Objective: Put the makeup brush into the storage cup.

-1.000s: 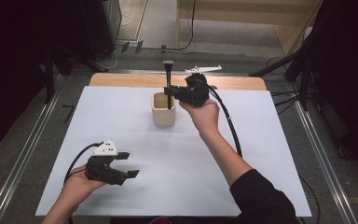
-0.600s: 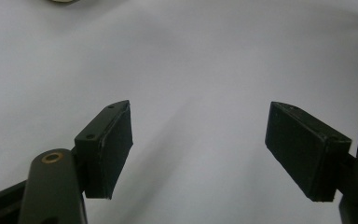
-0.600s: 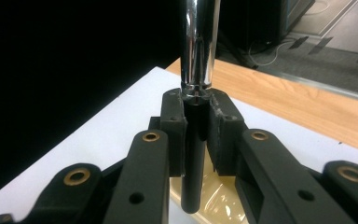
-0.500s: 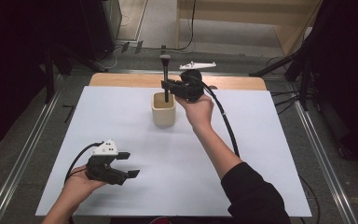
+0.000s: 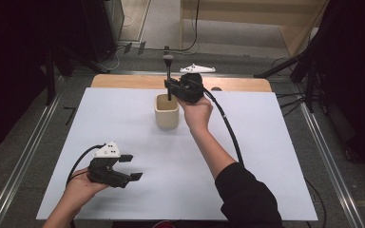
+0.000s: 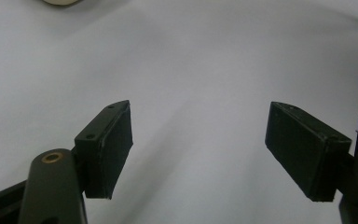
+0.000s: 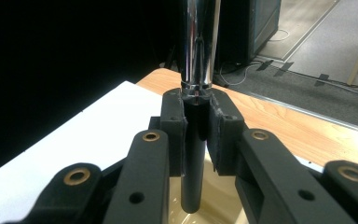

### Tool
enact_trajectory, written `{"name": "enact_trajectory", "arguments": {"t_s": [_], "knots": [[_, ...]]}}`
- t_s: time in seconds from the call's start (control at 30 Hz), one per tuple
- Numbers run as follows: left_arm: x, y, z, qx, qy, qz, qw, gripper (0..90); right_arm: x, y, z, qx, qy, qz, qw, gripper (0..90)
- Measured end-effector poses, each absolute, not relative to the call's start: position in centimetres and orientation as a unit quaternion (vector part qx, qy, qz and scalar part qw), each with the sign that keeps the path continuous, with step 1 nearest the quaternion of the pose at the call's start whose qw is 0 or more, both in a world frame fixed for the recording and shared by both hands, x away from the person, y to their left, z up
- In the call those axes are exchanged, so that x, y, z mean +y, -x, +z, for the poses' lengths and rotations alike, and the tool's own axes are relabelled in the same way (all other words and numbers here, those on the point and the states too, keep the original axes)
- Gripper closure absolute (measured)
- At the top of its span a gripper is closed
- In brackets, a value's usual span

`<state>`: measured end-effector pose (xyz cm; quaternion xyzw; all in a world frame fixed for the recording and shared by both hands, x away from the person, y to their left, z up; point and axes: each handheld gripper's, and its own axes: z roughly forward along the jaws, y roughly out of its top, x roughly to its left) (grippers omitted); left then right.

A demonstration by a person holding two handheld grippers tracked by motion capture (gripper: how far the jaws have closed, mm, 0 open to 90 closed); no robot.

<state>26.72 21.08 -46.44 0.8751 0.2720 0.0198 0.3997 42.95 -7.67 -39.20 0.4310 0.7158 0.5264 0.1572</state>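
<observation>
A beige cup [image 5: 166,116] stands on the white table top [image 5: 266,156], toward the back middle. My right gripper [image 5: 171,88] hangs just over its right rim, shut on an upright utensil [image 5: 169,71] with a black handle and a shiny metal shaft. In the right gripper view the pads of my right gripper [image 7: 196,135] clamp the black handle of the utensil [image 7: 198,46], whose lower end reaches into the cup [image 7: 219,205]. My left gripper [image 5: 132,167] rests low at the front left, open. Nothing lies between the jaws of that gripper [image 6: 198,149]; the cup's base [image 6: 63,2] shows far off.
A bare wooden strip [image 5: 123,81] runs along the table's far edge. Metal rails [image 5: 28,147] flank the table on both sides. The right gripper's black cable [image 5: 228,128] trails along the forearm across the right half of the table.
My right hand has shifted slightly left with the utensil, bringing it closer over the cup. The left gripper has stayed where it was.
</observation>
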Motion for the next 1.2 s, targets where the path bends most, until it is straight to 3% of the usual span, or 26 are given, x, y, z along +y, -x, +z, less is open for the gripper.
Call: {"name": "enact_trajectory", "arguments": {"t_s": [1.2], "knots": [[21.1,-26.7,-46.6,0.271,-0.878,0.02,0.394,24.0,-6.7,-42.8,-42.1,0.719,-0.437,0.515,0.166,79.8]]}}
